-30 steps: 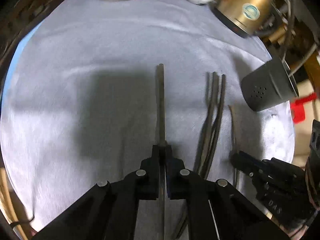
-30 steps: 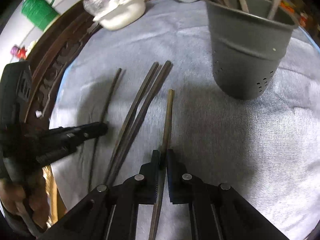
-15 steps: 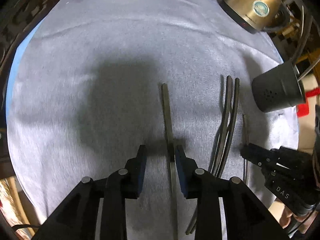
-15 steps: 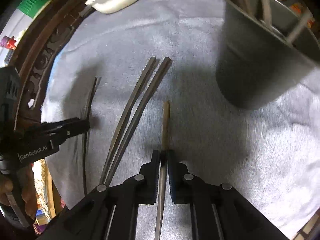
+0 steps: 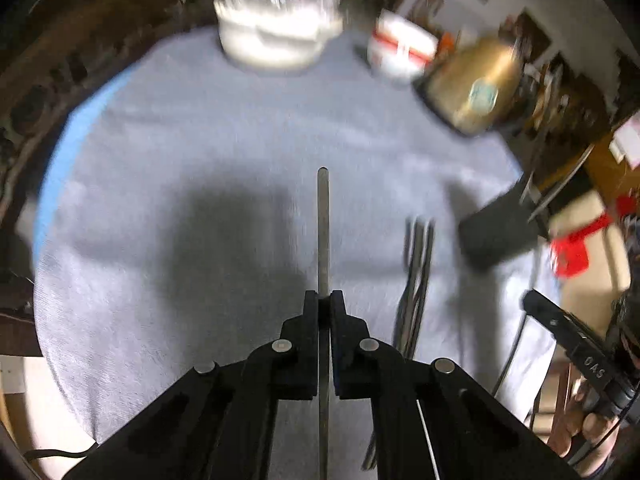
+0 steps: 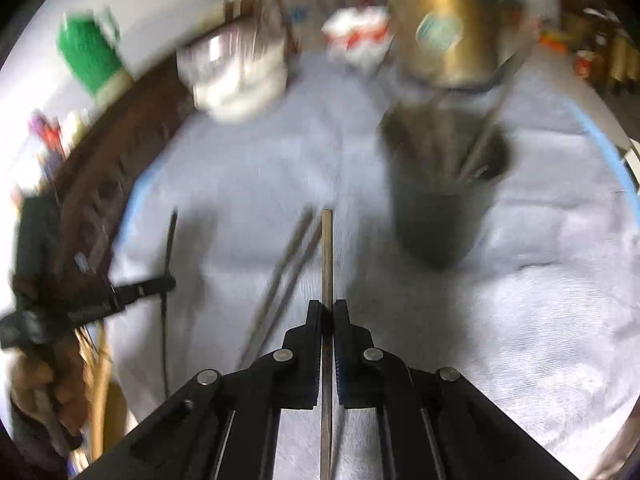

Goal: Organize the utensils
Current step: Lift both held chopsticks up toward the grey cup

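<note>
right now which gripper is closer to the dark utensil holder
Right. The right gripper sits just short and left of the utensil holder. The left gripper is farther left, with the loose chopsticks lying between it and the holder.

The right hand-held gripper reads "DAS"; other labels are too blurred.

Matt grey cloth, glossy brass kettle

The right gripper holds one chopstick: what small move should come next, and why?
Probably carry it toward the dark holder and tip it in. The right gripper is shut on a chopstick, and the holder already has utensils standing in it, ahead and to the right.
</note>
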{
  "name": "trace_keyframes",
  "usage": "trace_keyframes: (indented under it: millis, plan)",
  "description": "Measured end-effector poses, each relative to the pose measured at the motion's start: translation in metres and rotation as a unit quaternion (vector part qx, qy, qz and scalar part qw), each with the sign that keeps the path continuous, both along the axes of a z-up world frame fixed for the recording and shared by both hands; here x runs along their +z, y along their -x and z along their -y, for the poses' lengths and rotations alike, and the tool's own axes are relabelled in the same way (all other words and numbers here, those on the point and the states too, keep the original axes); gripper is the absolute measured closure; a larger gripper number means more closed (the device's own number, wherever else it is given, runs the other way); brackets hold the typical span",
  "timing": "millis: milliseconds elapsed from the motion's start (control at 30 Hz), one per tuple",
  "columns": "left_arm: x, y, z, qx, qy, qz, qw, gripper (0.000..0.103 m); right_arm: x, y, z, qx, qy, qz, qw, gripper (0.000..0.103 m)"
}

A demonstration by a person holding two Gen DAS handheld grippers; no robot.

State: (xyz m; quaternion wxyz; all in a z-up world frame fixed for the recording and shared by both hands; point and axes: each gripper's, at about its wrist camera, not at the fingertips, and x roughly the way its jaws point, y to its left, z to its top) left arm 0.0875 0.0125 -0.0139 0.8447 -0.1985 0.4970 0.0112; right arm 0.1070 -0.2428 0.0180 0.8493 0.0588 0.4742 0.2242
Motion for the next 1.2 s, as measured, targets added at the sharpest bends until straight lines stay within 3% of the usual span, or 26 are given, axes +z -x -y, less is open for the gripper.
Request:
trace_keyframes:
  millis: [133, 200, 300, 400, 467, 633, 967, 1200]
  plan:
    - [0.03, 0.016, -0.011, 0.024, -0.022, 0.101, 0.9944, 0.098, 0.034, 0.016, 0.025, -0.058, -0.02, 0.102, 0.993, 0.097]
    - [0.043, 0.022, 0.0, 0.038, -0.064, 0.162, 0.984, 0.098, 0.044, 0.021, 0.029, -0.083, -0.012, 0.154, 0.985, 0.097]
    - [0.052, 0.029, 0.001, 0.056, -0.084, 0.221, 0.97, 0.098, 0.05, 0.025, 0.035, -0.108, -0.011, 0.199, 0.974, 0.097]
    - [0.047, 0.036, 0.005, 0.071, -0.115, 0.254, 0.9578, 0.098, 0.051, 0.031, 0.035, -0.121, 0.003, 0.236, 0.964, 0.097]
    - [0.047, 0.044, 0.006, 0.074, -0.14, 0.262, 0.9518, 0.098, 0.046, 0.035, 0.027, -0.115, 0.021, 0.249, 0.961, 0.097]
    - [0.045, 0.064, 0.002, 0.08, -0.157, 0.276, 0.945, 0.097, 0.047, 0.054, 0.023, -0.103, 0.026, 0.26, 0.96, 0.097]
    - [0.056, 0.126, -0.002, 0.072, -0.124, 0.292, 0.9455, 0.096, 0.061, 0.105, 0.045, -0.104, -0.002, 0.257, 0.961, 0.097]
    - [0.061, 0.125, -0.006, 0.074, -0.085, 0.283, 0.9523, 0.097, 0.063, 0.104, 0.052, -0.116, -0.019, 0.247, 0.962, 0.097]
